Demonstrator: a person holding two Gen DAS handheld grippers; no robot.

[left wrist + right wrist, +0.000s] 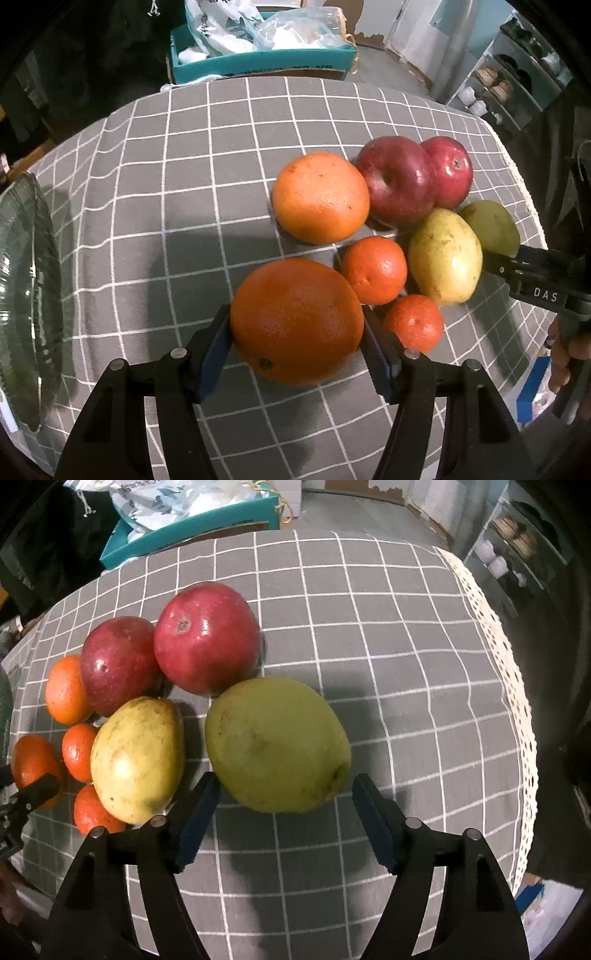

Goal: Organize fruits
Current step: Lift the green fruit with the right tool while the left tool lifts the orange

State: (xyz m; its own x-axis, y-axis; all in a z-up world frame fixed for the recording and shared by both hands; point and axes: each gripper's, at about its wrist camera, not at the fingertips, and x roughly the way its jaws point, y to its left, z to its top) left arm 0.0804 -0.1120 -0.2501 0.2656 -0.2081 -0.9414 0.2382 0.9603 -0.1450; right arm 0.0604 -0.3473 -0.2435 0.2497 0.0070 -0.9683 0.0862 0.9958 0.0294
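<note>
Fruit lies clustered on the checked tablecloth point(184, 166). Our left gripper point(297, 328) is clamped on the near orange point(295, 321), both pads against its sides, probably so it can go to the glass dish point(26, 295) at far left. Our right gripper point(286, 806) straddles the green mango point(277, 744), pads apart, not yet gripping.

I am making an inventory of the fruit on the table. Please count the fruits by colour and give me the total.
Orange: 4 (large orange, second orange, two small ones)
Red: 2 (apples)
Yellow-green: 2 (mango-like fruits)
Total: 8
</note>
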